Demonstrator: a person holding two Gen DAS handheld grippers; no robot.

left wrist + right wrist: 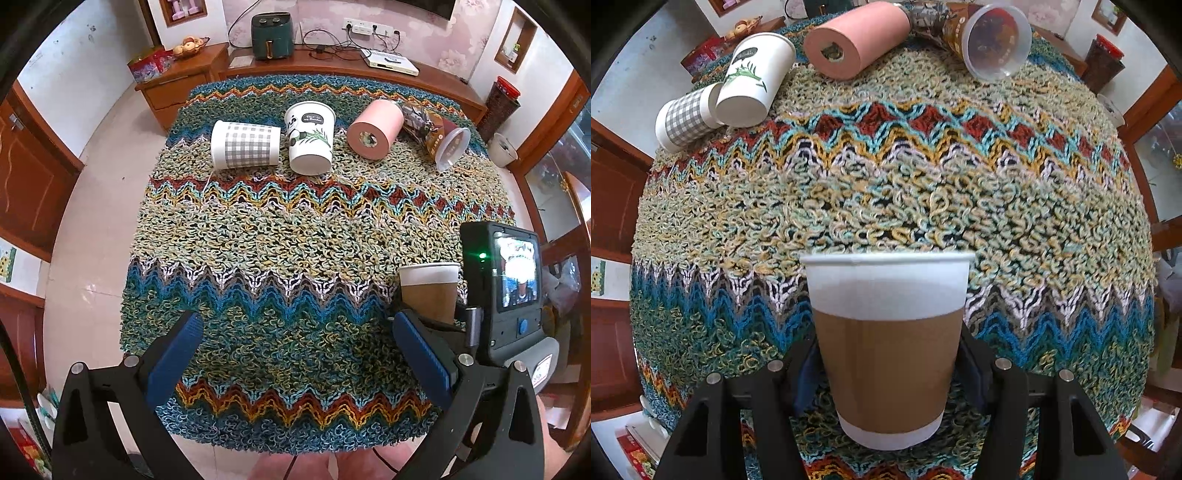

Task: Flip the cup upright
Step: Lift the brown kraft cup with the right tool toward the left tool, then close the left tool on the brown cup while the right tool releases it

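Note:
A white paper cup with a brown sleeve (886,343) stands upright, rim up, between the fingers of my right gripper (886,373), which is shut on it just above the knitted cloth. The same cup (430,291) shows in the left wrist view at the right, held by the right gripper's body with its small screen (517,273). My left gripper (295,332) is open and empty over the cloth's near part.
At the far side of the cloth several items lie on their sides: a checked cup (245,144), a panda cup (309,136), a pink cylinder (373,129) and a clear-lidded brown cup (437,136). The table edge (295,448) is near. A wooden cabinet (332,61) stands behind.

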